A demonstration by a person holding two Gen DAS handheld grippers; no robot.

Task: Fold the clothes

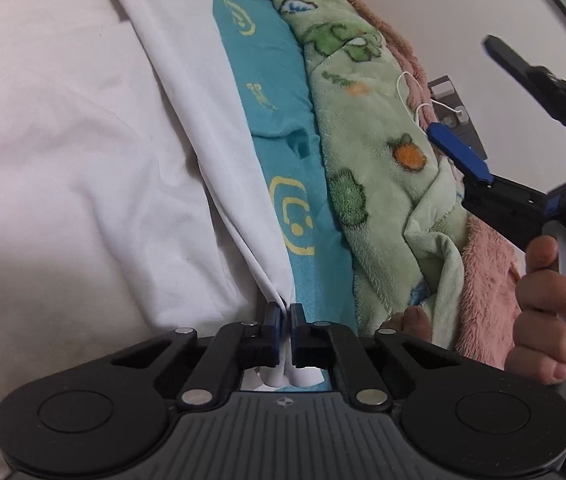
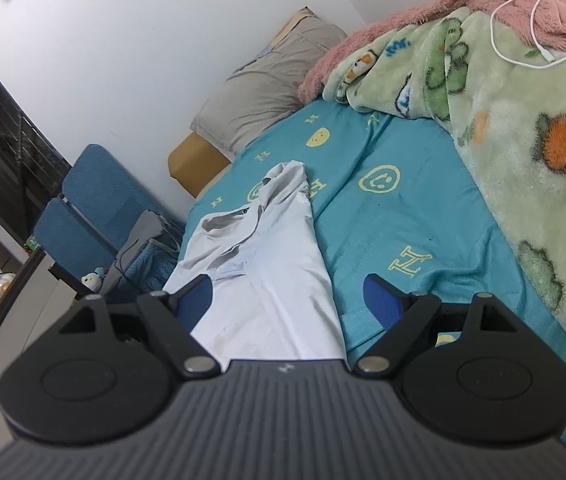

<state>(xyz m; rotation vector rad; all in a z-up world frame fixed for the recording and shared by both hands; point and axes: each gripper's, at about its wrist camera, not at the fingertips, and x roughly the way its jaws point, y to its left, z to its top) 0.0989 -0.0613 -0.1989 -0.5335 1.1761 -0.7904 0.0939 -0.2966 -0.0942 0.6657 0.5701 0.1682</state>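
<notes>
Left tongs (image 1: 285, 314) pinch the white shirt's (image 1: 83, 152) folded edge; right tongs (image 2: 289, 296) gape wide, empty.

White wall (image 2: 143, 60), bed with teal sheet (image 2: 403, 220), blue chair (image 2: 95, 200)

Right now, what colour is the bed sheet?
Teal bed sheet with yellow smiley faces; right wrist view.
</notes>
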